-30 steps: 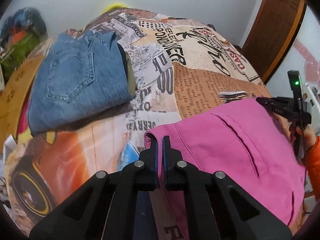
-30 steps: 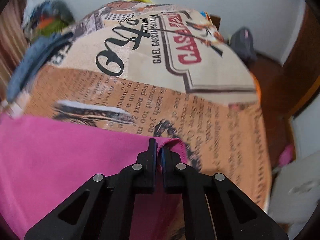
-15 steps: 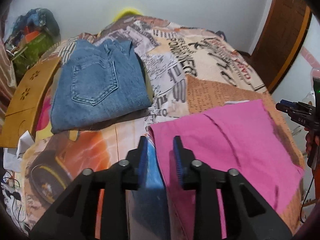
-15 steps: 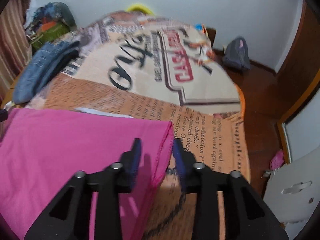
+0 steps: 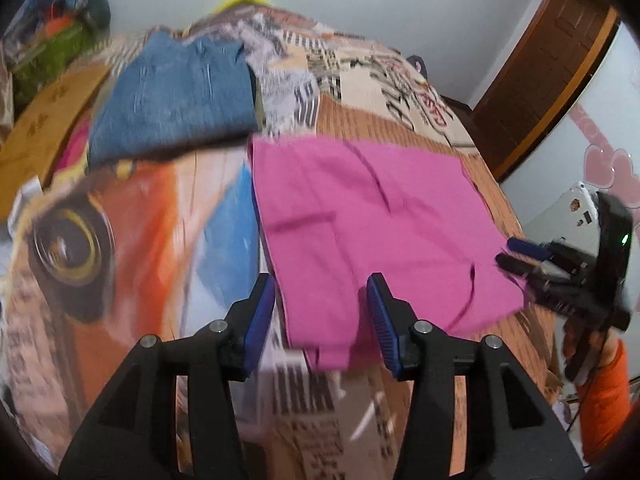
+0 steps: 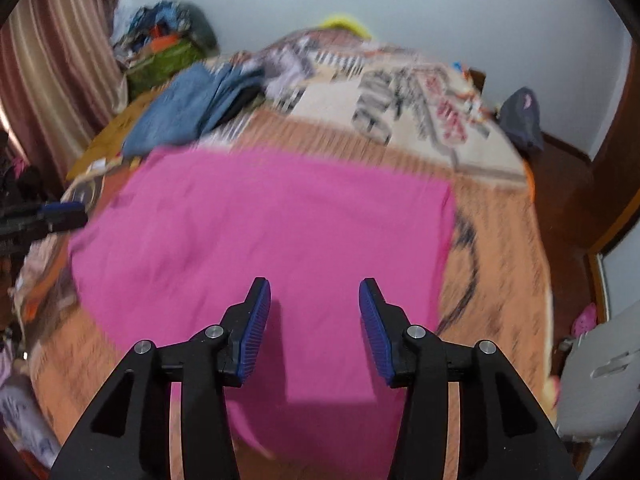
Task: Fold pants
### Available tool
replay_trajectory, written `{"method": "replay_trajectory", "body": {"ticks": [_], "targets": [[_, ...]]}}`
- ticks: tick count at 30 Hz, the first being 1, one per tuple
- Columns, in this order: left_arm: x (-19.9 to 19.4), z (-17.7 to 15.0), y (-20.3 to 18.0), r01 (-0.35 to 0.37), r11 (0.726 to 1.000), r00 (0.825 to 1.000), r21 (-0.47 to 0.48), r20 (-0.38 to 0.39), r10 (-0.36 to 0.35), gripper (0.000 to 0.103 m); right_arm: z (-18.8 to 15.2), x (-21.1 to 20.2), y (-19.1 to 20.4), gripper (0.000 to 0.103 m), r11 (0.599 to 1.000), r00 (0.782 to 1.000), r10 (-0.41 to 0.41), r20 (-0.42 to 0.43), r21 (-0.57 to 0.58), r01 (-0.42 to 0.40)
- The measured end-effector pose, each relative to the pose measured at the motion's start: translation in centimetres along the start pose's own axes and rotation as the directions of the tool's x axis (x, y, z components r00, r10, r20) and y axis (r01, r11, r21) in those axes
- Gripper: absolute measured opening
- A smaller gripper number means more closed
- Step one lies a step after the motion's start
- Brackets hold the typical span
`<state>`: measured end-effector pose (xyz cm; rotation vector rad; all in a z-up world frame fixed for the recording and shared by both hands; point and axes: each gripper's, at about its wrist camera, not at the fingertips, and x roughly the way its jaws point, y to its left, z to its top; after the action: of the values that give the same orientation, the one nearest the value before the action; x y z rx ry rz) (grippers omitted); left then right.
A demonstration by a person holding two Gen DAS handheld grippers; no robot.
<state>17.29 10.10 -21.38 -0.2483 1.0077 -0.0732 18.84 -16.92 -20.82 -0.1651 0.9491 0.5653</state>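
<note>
Folded pink pants (image 5: 360,224) lie flat on the printed bedspread (image 5: 160,240); they also fill the middle of the right wrist view (image 6: 260,240). My left gripper (image 5: 322,300) is open and empty, raised above the pants' near left corner. My right gripper (image 6: 314,308) is open and empty, raised above the near edge of the pants. The right gripper also shows at the right edge of the left wrist view (image 5: 516,252), beside the pants' right corner. The left gripper's tips show at the left of the right wrist view (image 6: 60,214).
Folded blue jeans (image 5: 176,96) lie on the far left of the bed, also in the right wrist view (image 6: 188,104). A pile of clothes (image 6: 164,52) sits in the far left corner. A brown door (image 5: 540,68) stands at right. A dark bag (image 6: 520,120) is on the floor.
Both grippers let go of the pink pants, opened wide and pulled back and up. The pants now lie flat on the bed.
</note>
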Motion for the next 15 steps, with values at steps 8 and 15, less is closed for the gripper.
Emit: {"method": "replay_trajectory", "body": {"ticks": [8,15], "targets": [[0.7,-2.5,0.9,0.07,0.987,0.997,-0.147,-0.023,-0.074,0.054,-2.7,-0.1,-0.3,0.042,0.998,1.0,-0.004,0.003,0.058,0.003],[1.2,-2.7,-1.0,0.077,0.993,0.997,-0.092,-0.023,-0.08,0.059,-3.2,-0.2,-0.1,0.043,0.997,1.0,0.013,0.02,0.079,-0.015]]}}
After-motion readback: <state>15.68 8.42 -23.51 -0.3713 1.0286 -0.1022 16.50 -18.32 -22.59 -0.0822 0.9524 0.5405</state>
